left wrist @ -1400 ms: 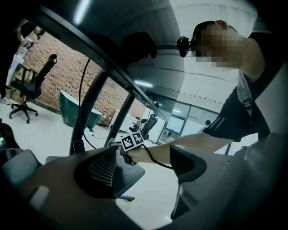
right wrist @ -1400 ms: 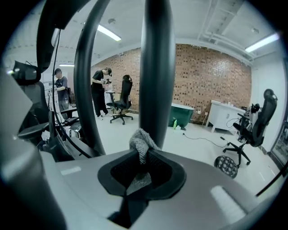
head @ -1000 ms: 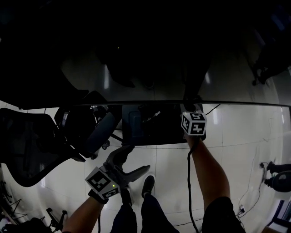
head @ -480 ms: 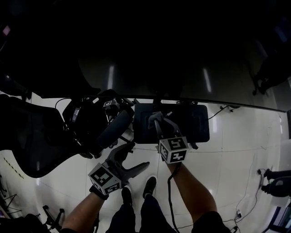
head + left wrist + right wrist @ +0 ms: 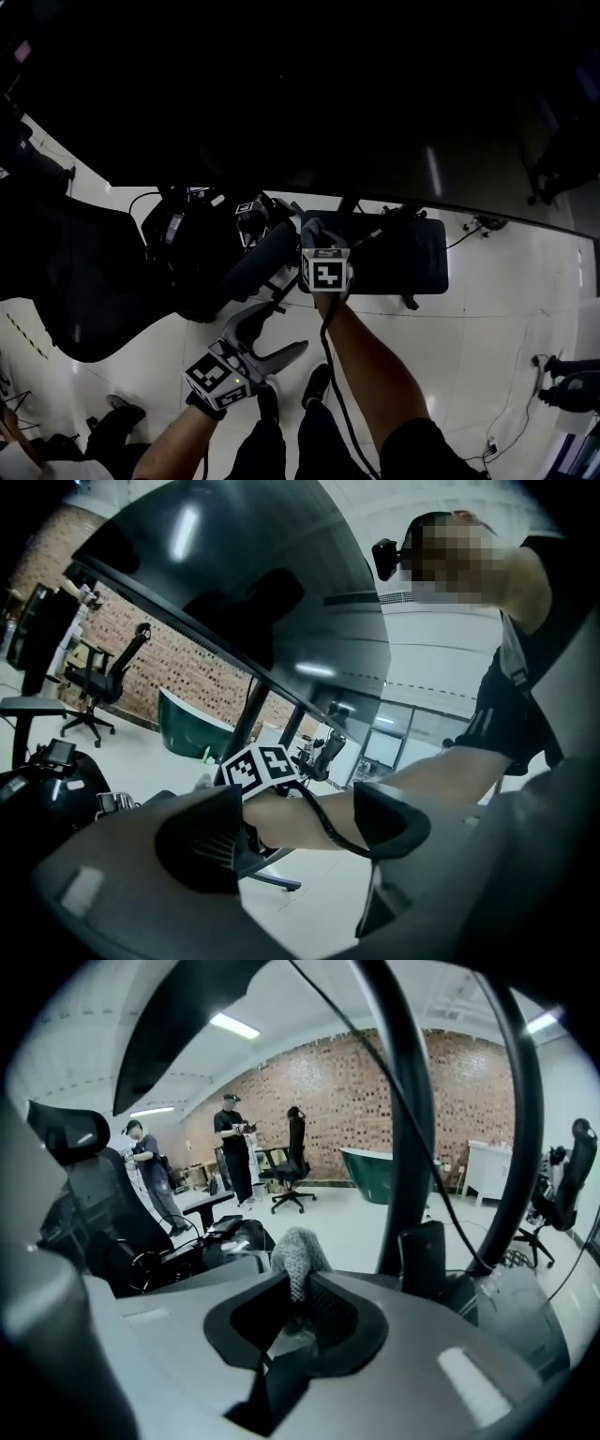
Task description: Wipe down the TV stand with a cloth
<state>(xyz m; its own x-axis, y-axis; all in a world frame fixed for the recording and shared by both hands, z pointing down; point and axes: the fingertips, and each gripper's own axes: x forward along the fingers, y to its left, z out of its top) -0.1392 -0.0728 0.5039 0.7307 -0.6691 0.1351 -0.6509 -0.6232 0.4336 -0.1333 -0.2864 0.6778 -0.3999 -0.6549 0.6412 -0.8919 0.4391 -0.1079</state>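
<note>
The TV stand's dark flat base (image 5: 398, 255) lies on the white floor under the big black screen (image 5: 356, 103). My right gripper (image 5: 314, 230) is at the base's left end, its marker cube just behind it. It is shut on a grey knitted cloth (image 5: 293, 1252) that pokes up between the jaws, with the stand's two black posts (image 5: 405, 1129) rising close ahead. My left gripper (image 5: 286, 326) hangs lower, over the floor near the person's feet, and is open and holds nothing. In the left gripper view the right forearm shows between its fingers (image 5: 202, 846).
A black office chair (image 5: 84, 281) and a heap of dark gear with a cylinder (image 5: 258, 264) crowd the stand's left end. Cables (image 5: 473, 228) trail at its right. The person's shoes (image 5: 317, 384) stand below. Two people (image 5: 234, 1147) and chairs are far off.
My right gripper has slid from the right end of the stand's base to its left end. The left gripper has stayed low and open. The head view has swung left.
</note>
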